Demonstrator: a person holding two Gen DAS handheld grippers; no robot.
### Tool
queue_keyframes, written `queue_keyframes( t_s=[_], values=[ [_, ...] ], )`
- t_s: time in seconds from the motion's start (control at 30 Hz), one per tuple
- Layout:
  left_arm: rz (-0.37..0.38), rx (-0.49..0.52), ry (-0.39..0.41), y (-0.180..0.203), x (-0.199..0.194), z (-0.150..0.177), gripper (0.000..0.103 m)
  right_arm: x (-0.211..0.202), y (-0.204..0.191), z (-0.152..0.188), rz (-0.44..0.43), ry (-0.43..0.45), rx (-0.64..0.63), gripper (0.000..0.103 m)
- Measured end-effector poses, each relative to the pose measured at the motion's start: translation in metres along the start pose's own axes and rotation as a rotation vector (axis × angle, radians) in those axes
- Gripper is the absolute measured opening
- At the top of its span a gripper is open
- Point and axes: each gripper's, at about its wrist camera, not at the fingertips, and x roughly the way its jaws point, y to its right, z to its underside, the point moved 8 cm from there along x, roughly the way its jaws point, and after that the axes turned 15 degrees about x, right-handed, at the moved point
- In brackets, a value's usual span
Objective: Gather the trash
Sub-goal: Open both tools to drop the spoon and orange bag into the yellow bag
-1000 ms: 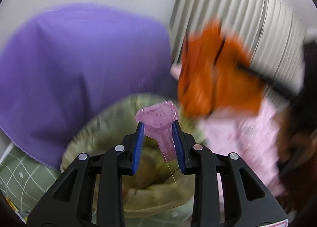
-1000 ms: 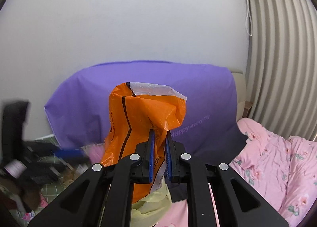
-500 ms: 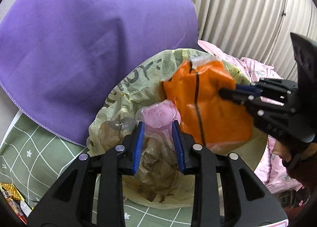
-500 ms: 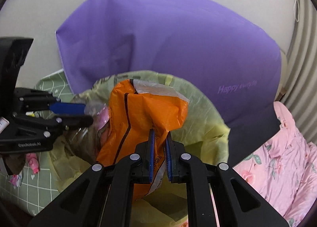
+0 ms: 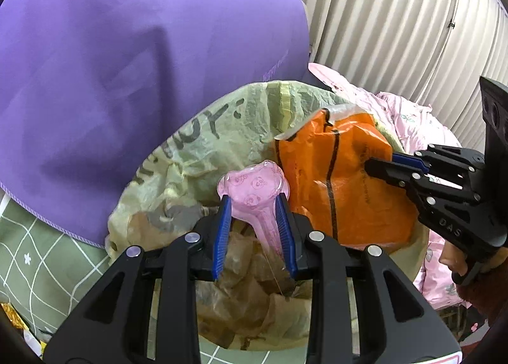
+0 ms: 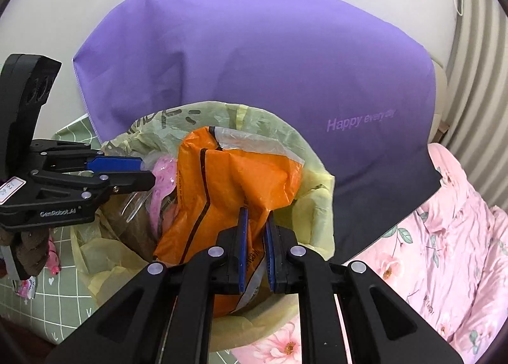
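Note:
A bin lined with a pale yellow-green bag stands open below both grippers, with brown paper trash inside. My left gripper is shut on a pink plastic wrapper with bear prints, held over the bin mouth; it also shows in the right wrist view. My right gripper is shut on an orange plastic bag, which hangs into the bin; that bag also shows in the left wrist view.
A large purple cloth drapes behind the bin. Pink floral bedding lies to the right. A green checked sheet lies to the left with small wrappers on it. Ribbed curtains hang behind.
Both grippers have come down closer over the bin. The orange bag has sunk lower into the bin mouth and the pink wrapper sits nearer the bin's inside.

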Motion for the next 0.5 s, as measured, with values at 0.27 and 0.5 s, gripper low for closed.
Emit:
queue_keyframes(
  t_s=[0.27, 0.5],
  values=[
    [0.054, -0.104, 0.076, -0.014, -0.032, 0.004, 0.041, -0.01, 0.002, -0.004, 0.021, 0.041, 0.028, 0.032],
    [-0.111, -0.177, 0.164, -0.046, -0.095, 0.023, 0.044, -0.031, -0.006, -0.017, -0.002, 0.102, 0.042, 0.037]
  ],
)
